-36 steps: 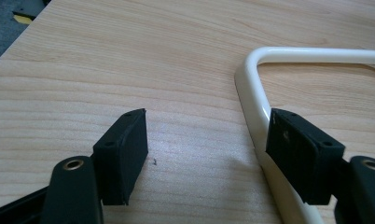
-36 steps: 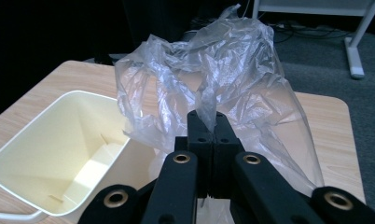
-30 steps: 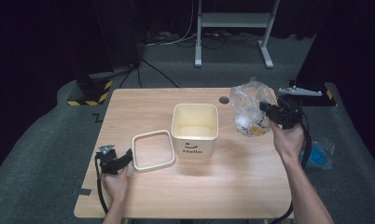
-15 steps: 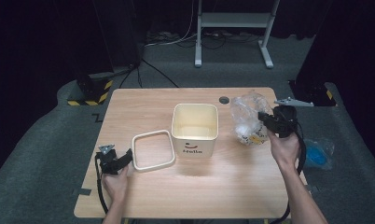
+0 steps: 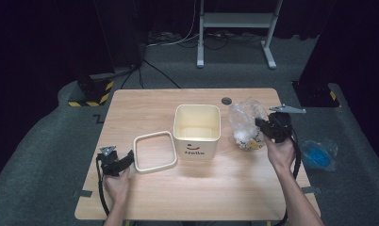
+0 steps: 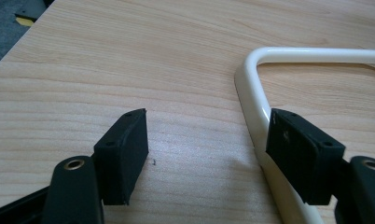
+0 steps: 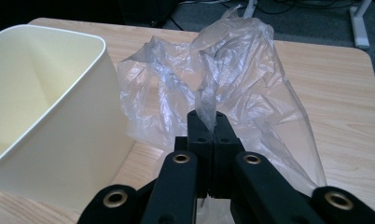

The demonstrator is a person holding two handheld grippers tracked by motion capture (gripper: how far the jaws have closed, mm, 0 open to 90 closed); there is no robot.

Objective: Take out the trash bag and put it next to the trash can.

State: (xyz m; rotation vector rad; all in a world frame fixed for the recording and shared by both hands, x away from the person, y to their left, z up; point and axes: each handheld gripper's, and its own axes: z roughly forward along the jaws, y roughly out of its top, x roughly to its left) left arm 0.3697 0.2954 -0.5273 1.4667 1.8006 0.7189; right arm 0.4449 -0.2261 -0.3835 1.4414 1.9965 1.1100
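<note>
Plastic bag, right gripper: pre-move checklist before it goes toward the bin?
1. Right gripper clamped on the plastic bag: ok, film pinched between shut jaws.
2. Bin upright, mouth open: ok.
3. Bin lining: not ok, no bag inside.
4. Rim frame off the bin, flat on the table: ok.
5. Left gripper free: ok, jaws open, one jaw by the frame's rail, nothing gripped.
6. Bag contents secure: cannot tell, items visible inside it in the high view.

Black hand-held gripper [image 7: 209, 122]: brass-ringed screw holes, grey triangular top plate, trailing black cable; bare forearms.
</note>
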